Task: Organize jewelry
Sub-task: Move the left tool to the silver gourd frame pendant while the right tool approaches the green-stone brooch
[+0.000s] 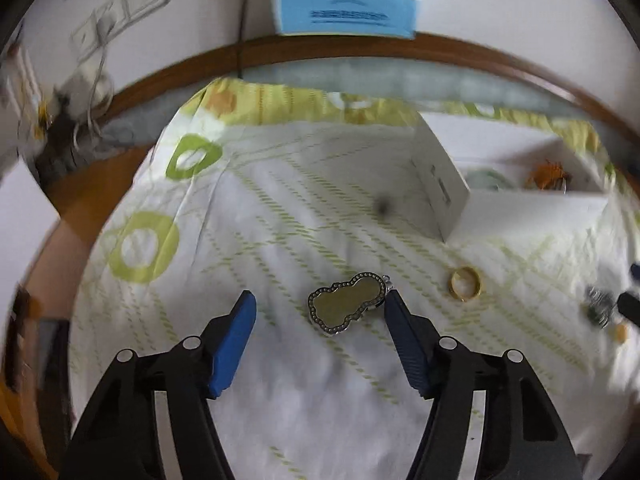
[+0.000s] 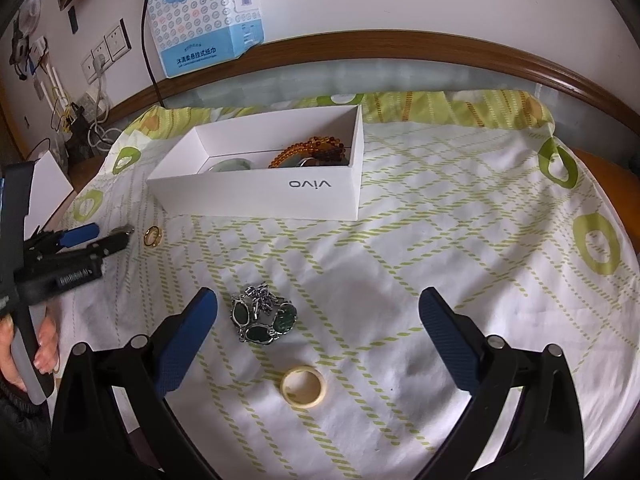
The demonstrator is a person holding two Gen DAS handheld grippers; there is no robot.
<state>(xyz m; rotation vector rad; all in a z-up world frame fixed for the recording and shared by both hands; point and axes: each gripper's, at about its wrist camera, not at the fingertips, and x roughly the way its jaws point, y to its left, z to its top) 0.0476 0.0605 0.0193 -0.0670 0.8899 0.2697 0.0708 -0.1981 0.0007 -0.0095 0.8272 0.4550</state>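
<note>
The left gripper (image 1: 318,304) has its jaws spread around a gourd-shaped pendant (image 1: 346,308) on the cloth (image 1: 304,208). A gold ring (image 1: 465,283) lies at its 3 o'clock. The right gripper (image 2: 318,308), jaws wide apart, frames a green-stone bracelet (image 2: 262,318); a white box (image 2: 272,188) sits at 12 o'clock.

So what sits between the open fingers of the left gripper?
The left wrist view shows a gourd-shaped silver-rimmed pendant lying on the green-patterned white cloth between the left gripper fingers, close by the right-hand fingertip; contact is unclear.
</note>
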